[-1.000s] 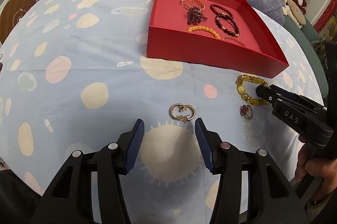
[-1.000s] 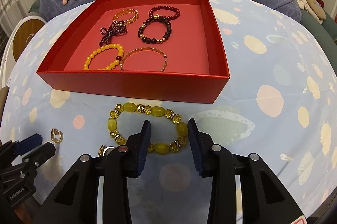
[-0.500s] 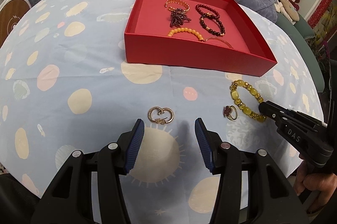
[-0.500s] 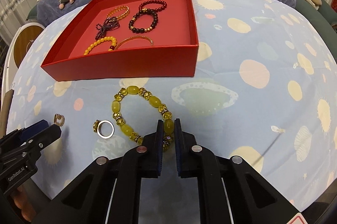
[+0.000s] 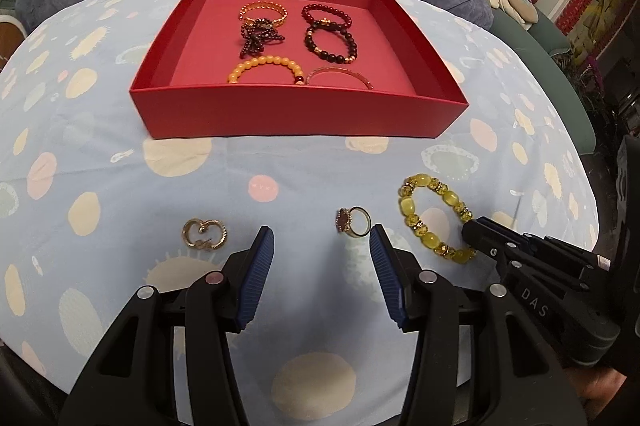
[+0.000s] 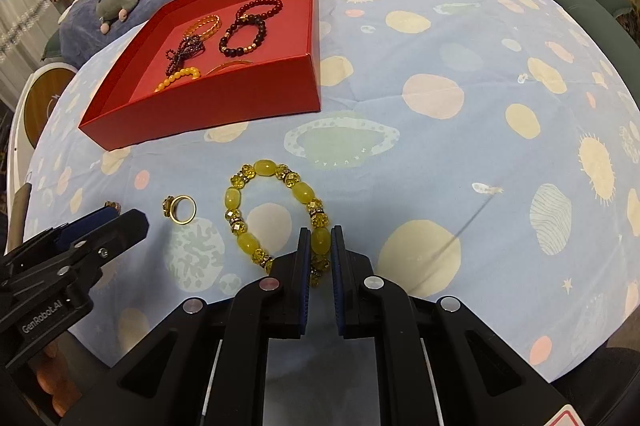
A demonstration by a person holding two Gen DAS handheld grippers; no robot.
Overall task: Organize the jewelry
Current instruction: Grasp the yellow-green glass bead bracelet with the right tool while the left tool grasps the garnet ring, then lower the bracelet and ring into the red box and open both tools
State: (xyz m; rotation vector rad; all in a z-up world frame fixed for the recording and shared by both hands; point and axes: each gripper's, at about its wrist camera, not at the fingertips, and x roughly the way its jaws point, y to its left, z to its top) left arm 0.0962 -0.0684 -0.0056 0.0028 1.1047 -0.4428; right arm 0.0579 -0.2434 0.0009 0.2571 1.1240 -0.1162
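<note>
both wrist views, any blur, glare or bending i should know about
Left wrist view: sharp, soft even light, fisheye bows the red box and tablecloth; dark corners. Right wrist view: equally sharp, same bending, no glare on the yellow bracelet, faint shadow under the right gripper.

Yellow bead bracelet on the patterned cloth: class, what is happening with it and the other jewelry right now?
A person holds two grippers. The right gripper is shut on a bead of the yellow bead bracelet, which lies on the blue patterned cloth. The left gripper hangs open above the cloth, between a gold double-loop piece and a gold ring with a dark red top. Several bracelets already lie in the red box.
</note>
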